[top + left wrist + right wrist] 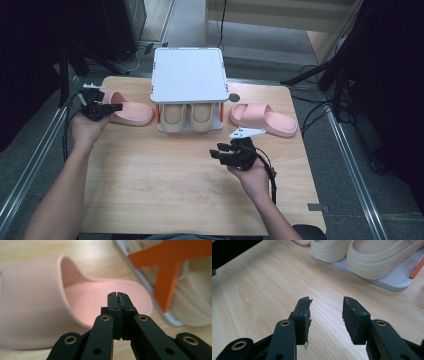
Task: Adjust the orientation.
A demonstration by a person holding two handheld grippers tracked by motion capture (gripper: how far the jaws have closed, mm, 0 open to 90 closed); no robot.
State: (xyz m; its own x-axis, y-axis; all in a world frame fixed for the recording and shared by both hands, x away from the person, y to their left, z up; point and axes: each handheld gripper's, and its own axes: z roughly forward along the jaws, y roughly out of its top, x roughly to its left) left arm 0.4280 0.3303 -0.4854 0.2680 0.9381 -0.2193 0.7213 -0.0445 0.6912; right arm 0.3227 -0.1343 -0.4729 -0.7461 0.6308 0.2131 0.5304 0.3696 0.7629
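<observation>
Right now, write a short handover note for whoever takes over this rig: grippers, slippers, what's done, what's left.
Left gripper: jaws shut on nothing, tips just above the heel end of the left pink slipper.
Right gripper: open and empty, over bare table in front of the rack.
Shoe rack: beige pair already on the bottom shelf; top shelf is bare.
Right pink slipper lies on the table beside the rack, untouched.
Done: beige pair stowed.
Left, probably: open the left gripper, grasp the left pink slipper, then get both pink slippers onto the rack.
</observation>
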